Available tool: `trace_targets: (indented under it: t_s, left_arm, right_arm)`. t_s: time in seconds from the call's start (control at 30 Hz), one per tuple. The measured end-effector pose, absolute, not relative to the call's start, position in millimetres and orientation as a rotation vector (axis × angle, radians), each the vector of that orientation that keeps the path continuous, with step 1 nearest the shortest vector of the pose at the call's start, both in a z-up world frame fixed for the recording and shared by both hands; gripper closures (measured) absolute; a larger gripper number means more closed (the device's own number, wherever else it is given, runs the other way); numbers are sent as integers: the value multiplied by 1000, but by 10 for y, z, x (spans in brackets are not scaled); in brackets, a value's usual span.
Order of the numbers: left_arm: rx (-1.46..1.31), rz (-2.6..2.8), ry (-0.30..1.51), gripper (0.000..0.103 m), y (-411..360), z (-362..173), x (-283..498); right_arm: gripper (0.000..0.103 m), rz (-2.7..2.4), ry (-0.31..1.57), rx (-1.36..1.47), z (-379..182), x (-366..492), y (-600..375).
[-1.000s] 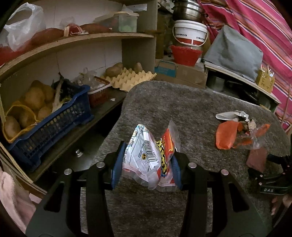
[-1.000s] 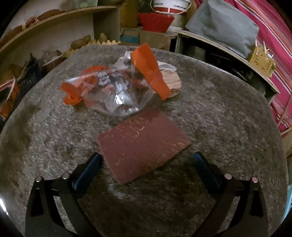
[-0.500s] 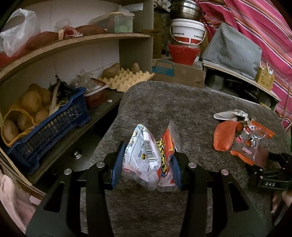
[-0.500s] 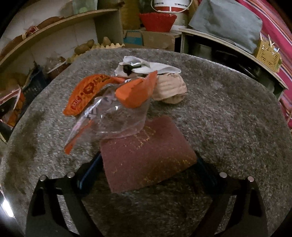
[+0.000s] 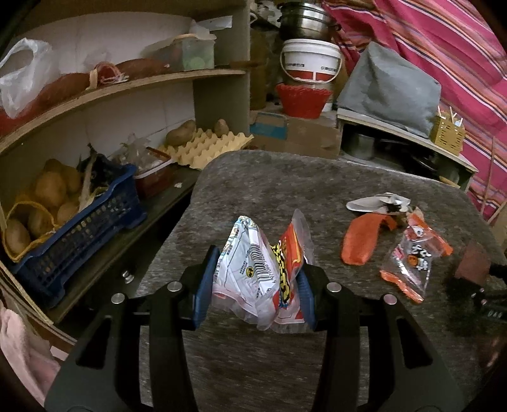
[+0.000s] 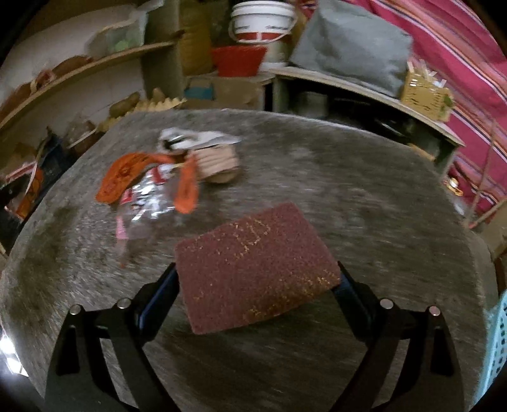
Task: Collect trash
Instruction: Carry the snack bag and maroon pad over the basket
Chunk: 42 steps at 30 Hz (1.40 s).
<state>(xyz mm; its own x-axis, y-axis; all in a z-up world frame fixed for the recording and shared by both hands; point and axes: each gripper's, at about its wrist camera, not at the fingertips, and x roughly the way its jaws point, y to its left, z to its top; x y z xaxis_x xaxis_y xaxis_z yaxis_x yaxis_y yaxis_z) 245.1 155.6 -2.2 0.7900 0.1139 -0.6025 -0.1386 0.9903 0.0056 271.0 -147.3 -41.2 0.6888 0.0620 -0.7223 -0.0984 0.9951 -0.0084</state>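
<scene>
Up off the grey mat [image 6: 364, 190] comes the brown pad [image 6: 253, 269], wedged flat between the right gripper [image 6: 256, 285] and its wide-spread jaws. Left gripper [image 5: 255, 285], half closed, pinches crumpled wrappers [image 5: 263, 269]. Loose wrappers [image 6: 149, 187] lie beyond.

1. This is a cramped home pantry or storeroom: curved wooden shelves [image 5: 133, 85] fill the left wall.
2. A blue crate [image 5: 79, 228] holds potatoes in yellow netting, and more potatoes sit on an egg tray [image 5: 209, 149].
3. At the back, a steel pot [image 5: 305, 19] sits above a white bucket [image 5: 310, 61] and a red basket [image 5: 302, 99].
4. A striped pink cloth [image 5: 443, 47] hangs on the right.
5. The bench [image 5: 285, 190] is covered in grey felt.
</scene>
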Motion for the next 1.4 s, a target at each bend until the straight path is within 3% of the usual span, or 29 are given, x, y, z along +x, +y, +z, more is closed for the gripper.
trace_targets:
  t_s: [0.6,1.4]
  left_arm:
    - [1,23,608,59,679,225,2320]
    - [133,-278,540,59,-1452,335,2038]
  right_arm:
    - [12,-61,739,51,-150,2348,-2606]
    - [12,-296,671,146,47,1374,-4220]
